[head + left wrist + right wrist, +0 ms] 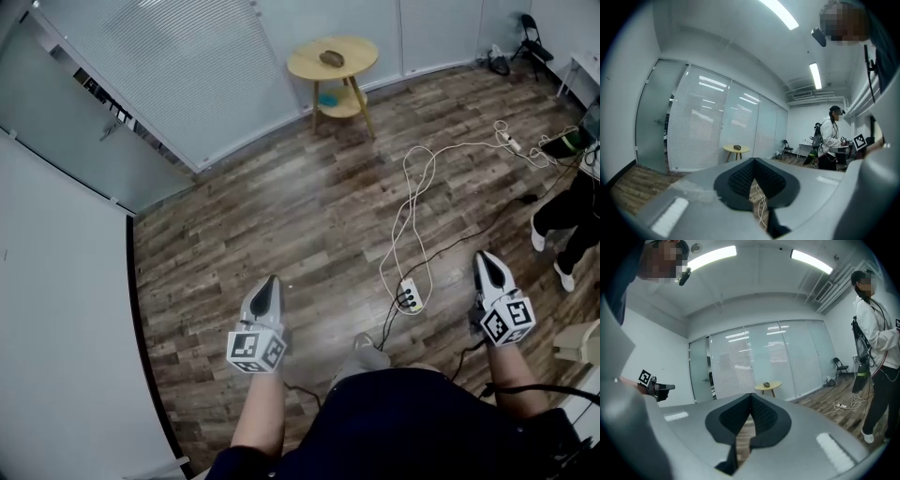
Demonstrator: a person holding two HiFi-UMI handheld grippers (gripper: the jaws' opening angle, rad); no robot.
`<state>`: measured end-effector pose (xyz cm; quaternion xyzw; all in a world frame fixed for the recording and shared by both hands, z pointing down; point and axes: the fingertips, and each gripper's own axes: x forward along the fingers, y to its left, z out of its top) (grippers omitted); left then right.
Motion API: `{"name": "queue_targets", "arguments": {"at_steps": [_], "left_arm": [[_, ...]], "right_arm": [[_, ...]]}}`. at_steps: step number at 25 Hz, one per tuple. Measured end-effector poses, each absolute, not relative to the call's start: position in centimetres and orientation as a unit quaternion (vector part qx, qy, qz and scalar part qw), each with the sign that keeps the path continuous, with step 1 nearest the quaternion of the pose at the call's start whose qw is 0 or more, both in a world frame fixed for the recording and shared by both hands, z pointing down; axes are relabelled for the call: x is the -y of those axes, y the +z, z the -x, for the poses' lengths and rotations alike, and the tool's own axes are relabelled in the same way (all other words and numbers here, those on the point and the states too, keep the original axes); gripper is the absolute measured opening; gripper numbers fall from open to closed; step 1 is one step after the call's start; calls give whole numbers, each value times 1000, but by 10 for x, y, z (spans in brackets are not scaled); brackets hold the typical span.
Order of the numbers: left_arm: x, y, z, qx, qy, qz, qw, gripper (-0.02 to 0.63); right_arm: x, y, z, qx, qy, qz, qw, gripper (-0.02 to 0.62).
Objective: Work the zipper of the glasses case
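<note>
Step in hand, as I judge it, is the approach; nothing is touched yet. The glasses case (331, 57) sits on the round yellow tabletop (354, 62) by the blinds wall, well apart from you. Your left gripper (271, 280) and right gripper (484, 255) are held out low ahead of your body. Both have their fingers clenched on nothing: each gripper view shows the pads meeting with only floor behind them.

To do it well:
- Walk in with the table centred between the two grippers.
- Mind the white cables (412, 183) and the power strip (409, 298) on the floor along your path.
- Release both sets of fingers before you get there, not over the case.
- Plan on one gripper pinning the case body and the other pinching the zipper pull; a loose case will likely slide on that smooth top.

The case is a small, dark brownish oval lump lying flat near the middle of the top. The zipper, the pull and whether it is zipped are too small to tell from here. The blue thing (327, 98) on the lower shelf isn't yours.
</note>
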<state>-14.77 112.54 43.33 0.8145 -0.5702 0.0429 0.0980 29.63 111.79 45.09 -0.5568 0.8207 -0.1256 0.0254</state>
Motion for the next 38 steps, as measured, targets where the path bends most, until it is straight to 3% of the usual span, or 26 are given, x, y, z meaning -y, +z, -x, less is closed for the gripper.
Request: {"name": "queue_targets", "arguments": {"at_steps": [6, 14, 21, 27, 38], "left_arm": [[-1071, 424, 164, 534, 28, -840, 96, 3], [-1003, 442, 162, 523, 31, -847, 95, 3], [-919, 444, 169, 546, 20, -828, 126, 3], [-827, 409, 163, 565, 14, -820, 96, 3], [-736, 434, 187, 582, 52, -805, 101, 3]], "right_arm": [[-1088, 433, -274, -811, -114, 571, 49, 6], [-1046, 458, -274, -805, -120, 581, 16, 6], [-939, 465, -290, -789, -160, 591, 56, 6], [-821, 450, -279, -809, -155, 563, 70, 6], [-703, 466, -259, -827, -159, 539, 34, 6]]}}
